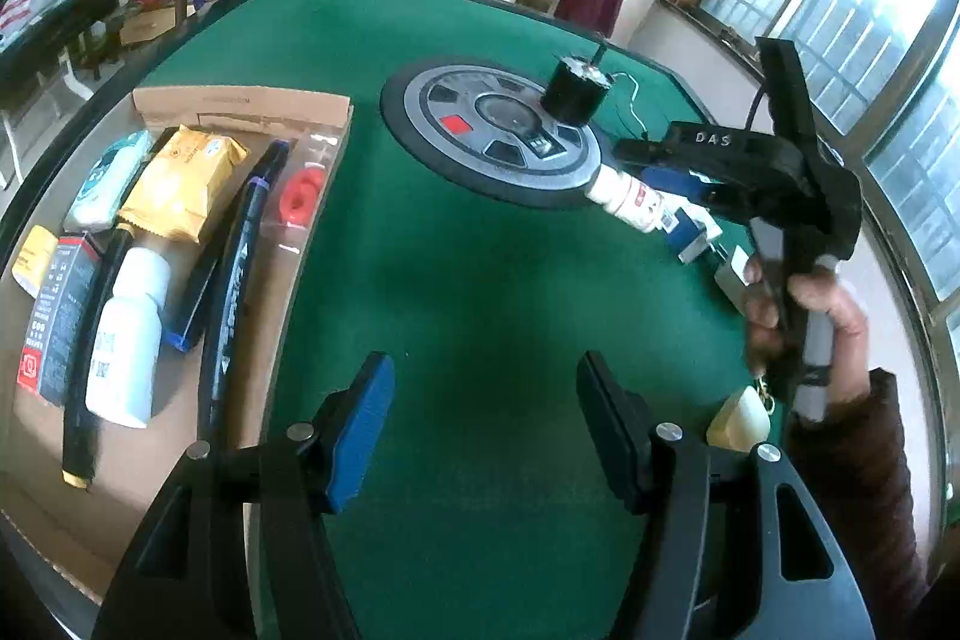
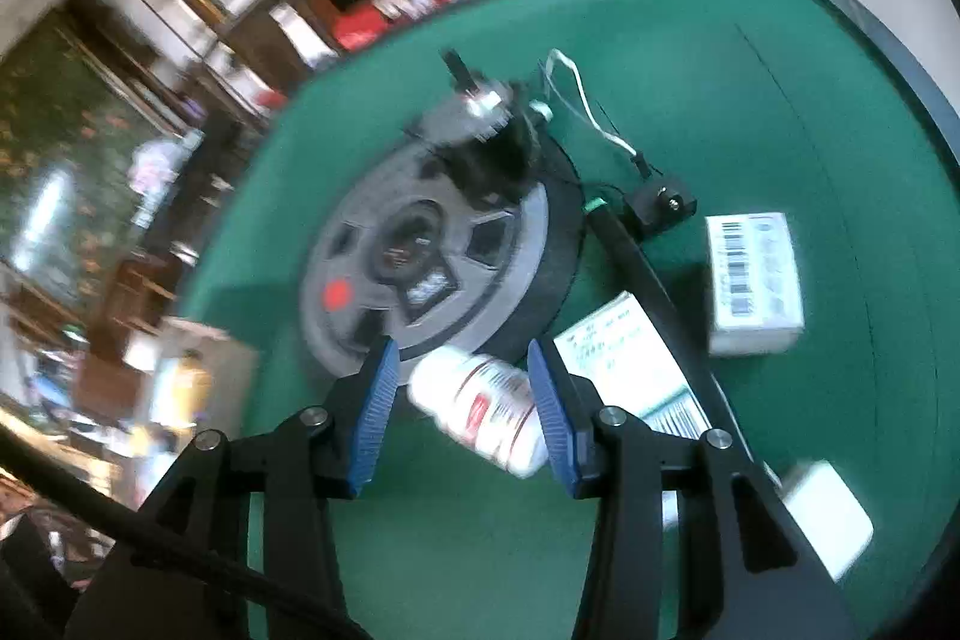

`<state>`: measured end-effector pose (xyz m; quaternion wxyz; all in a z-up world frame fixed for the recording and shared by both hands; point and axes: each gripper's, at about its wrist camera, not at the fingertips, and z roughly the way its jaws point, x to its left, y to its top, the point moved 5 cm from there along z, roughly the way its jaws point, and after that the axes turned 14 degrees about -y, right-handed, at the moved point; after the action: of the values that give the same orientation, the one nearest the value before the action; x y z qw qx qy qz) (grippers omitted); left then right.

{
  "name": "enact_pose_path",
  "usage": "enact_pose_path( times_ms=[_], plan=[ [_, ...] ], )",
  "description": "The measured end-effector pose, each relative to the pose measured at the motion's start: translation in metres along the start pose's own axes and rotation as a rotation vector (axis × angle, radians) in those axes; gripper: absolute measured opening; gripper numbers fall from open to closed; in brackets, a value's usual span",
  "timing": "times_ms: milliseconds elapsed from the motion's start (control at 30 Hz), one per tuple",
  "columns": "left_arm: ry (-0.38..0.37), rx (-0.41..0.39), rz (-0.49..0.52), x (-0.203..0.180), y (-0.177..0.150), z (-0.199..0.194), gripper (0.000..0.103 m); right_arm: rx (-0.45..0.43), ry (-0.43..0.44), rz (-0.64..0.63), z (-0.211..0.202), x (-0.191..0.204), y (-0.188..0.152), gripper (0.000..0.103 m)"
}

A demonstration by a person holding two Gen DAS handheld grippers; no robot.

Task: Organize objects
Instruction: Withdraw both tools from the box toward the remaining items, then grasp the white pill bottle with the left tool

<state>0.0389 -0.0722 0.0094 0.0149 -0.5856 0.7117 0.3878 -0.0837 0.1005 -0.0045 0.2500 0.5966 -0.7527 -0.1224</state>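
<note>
Closing the spread right claw [image 2: 462, 409] unevenly could, I think, roll the white round plastic bottle [image 2: 480, 409] lying between its pads, at 6 o'clock of the grey disc [image 2: 420, 256] on the green bench [image 2: 750, 100]; left claw [image 1: 480, 424] hangs released.

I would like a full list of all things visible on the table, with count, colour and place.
table: 1, green felt
round console: 1, grey and black, table centre
black cylinder: 1, on the console
cardboard sheet: 1, brown, left side, carrying packets, pens and a white bottle
pill bottle: 1, white, lying between the right gripper's open jaws
white boxes: several, right side
left gripper: open, empty
right gripper: open
</note>
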Motion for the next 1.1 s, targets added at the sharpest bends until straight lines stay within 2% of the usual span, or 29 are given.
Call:
enact_pose_path(
  times_ms=[67, 200, 267, 300, 367, 433, 500, 600, 767, 833, 933, 1067, 1100],
  plan=[
    [0.010, -0.001, 0.001, 0.001, 0.005, 0.005, 0.057, -0.004, -0.002, -0.034, 0.003, 0.009, -0.001, 0.043],
    [-0.016, 0.018, -0.030, 0.001, 0.012, 0.026, 0.057, 0.101, 0.179, -0.089, -0.009, 0.031, -0.019, 0.043],
    [-0.023, 0.034, -0.037, -0.003, 0.014, 0.040, 0.057, 0.084, 0.247, -0.079, -0.026, 0.030, -0.021, 0.044],
    [-0.030, 0.042, -0.038, -0.008, 0.014, 0.047, 0.057, 0.056, 0.252, -0.063, -0.035, 0.024, -0.021, 0.044],
    [-0.062, 0.055, -0.031, -0.019, 0.016, 0.061, 0.057, -0.018, 0.214, -0.031, -0.052, 0.009, -0.016, 0.046],
    [-0.081, 0.057, -0.012, -0.030, 0.020, 0.072, 0.057, -0.088, 0.130, -0.013, -0.064, -0.010, -0.012, 0.051],
    [-0.079, 0.048, 0.011, -0.040, 0.027, 0.081, 0.057, -0.116, 0.081, 0.021, -0.066, -0.030, -0.010, 0.052],
    [-0.051, 0.014, 0.022, -0.053, 0.043, 0.099, 0.057, -0.083, 0.070, 0.081, -0.054, -0.051, -0.008, 0.052],
    [-0.013, -0.003, 0.049, -0.069, 0.068, 0.132, 0.057, -0.046, 0.055, 0.111, -0.043, -0.059, -0.010, 0.052],
    [0.027, 0.009, 0.084, -0.074, 0.072, 0.144, 0.057, -0.050, 0.063, 0.123, -0.046, -0.063, -0.009, 0.052],
    [0.065, 0.070, 0.121, -0.076, 0.071, 0.166, 0.061, -0.049, 0.075, 0.126, -0.044, -0.067, -0.004, 0.052],
    [0.116, 0.074, 0.259, -0.086, 0.061, 0.174, 0.062, -0.036, 0.062, 0.113, -0.038, -0.066, -0.005, 0.052],
    [0.120, 0.086, 0.295, -0.088, 0.058, 0.175, 0.059, -0.031, 0.060, 0.110, -0.037, -0.066, -0.005, 0.052]
  ],
)
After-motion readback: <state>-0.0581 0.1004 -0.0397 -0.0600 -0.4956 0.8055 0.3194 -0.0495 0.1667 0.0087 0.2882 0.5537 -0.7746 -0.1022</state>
